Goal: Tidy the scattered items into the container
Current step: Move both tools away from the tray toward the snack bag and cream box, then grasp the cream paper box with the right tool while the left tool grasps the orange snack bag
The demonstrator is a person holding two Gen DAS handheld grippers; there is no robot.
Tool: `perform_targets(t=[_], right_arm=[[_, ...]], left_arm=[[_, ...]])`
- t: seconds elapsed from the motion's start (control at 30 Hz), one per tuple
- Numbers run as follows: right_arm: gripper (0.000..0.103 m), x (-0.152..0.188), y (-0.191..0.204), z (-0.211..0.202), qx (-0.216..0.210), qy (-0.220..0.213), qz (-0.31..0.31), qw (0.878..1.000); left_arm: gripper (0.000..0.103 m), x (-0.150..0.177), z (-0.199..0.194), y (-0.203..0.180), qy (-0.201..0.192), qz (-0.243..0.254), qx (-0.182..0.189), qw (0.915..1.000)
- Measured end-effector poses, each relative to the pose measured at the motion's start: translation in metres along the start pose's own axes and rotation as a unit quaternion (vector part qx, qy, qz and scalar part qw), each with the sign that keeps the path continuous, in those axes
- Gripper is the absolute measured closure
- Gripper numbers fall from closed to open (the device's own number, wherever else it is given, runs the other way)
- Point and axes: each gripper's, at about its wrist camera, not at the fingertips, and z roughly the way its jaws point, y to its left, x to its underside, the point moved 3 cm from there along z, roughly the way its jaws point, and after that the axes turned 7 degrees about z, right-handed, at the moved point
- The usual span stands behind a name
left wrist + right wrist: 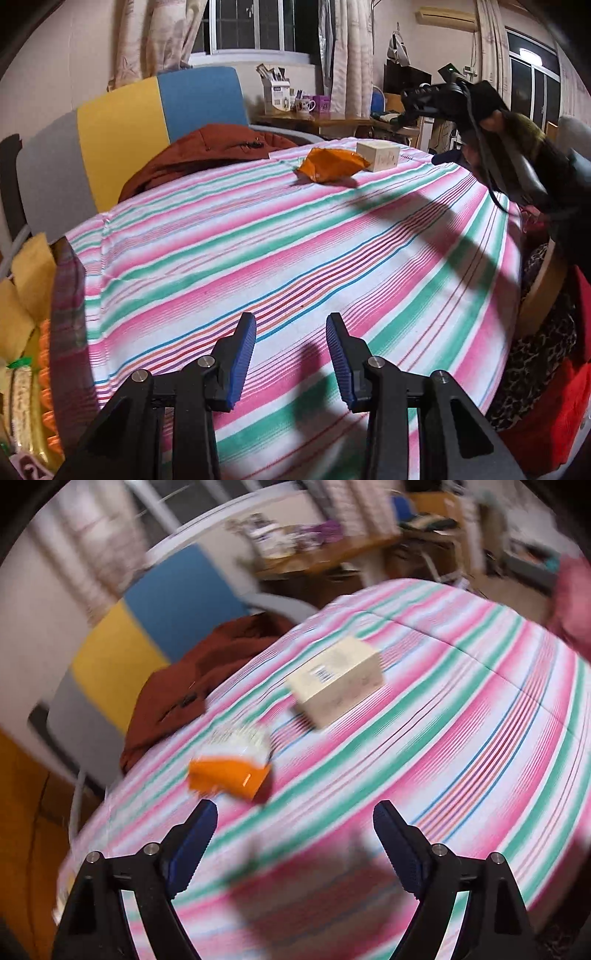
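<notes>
An orange snack packet (331, 164) and a cream cardboard box (378, 156) lie at the far side of the striped tablecloth (258, 251). My left gripper (291, 325) is open and empty, low over the near part of the cloth. The right gripper (417, 101), seen from the left wrist view, is held high at the far right. In the blurred right wrist view my right gripper (294, 814) is open and empty, just short of the orange packet (229, 771), with the box (340, 681) beyond it.
A rust-red jacket (207, 155) lies at the table's far left edge before a yellow and blue panel (155, 122). A container with yellow packets (26, 332) sits at the left edge. Red and patterned fabric (546, 387) lies at the right.
</notes>
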Motion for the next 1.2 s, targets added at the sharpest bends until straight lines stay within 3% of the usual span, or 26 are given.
perform_targets(t=[0.33, 0.63, 0.8, 0.93, 1.0, 1.2], right_arm=[[0.008, -0.063, -0.009, 0.067, 0.030, -0.032, 0.127, 0.991], [0.005, -0.079, -0.001, 0.118, 0.068, -0.056, 0.194, 0.977], [0.005, -0.076, 0.004, 0.134, 0.106, -0.055, 0.181, 0.976], [0.008, -0.077, 0.006, 0.137, 0.124, -0.056, 0.137, 0.981], [0.020, -0.076, 0.006, 0.136, 0.132, -0.047, 0.110, 0.984], [0.035, -0.073, 0.000, 0.121, 0.125, -0.008, 0.028, 0.992]], left_arm=[[0.061, 0.007, 0.012, 0.004, -0.001, -0.036, 0.040, 0.9985], [0.058, 0.011, 0.011, 0.015, -0.013, -0.079, 0.080, 0.9935], [0.057, 0.011, 0.012, 0.018, -0.014, -0.087, 0.090, 0.9920], [0.056, 0.013, 0.011, 0.018, -0.015, -0.089, 0.093, 0.9916], [0.056, 0.012, 0.012, 0.018, -0.015, -0.088, 0.094, 0.9916], [0.056, 0.011, 0.015, 0.017, -0.014, -0.086, 0.091, 0.9920]])
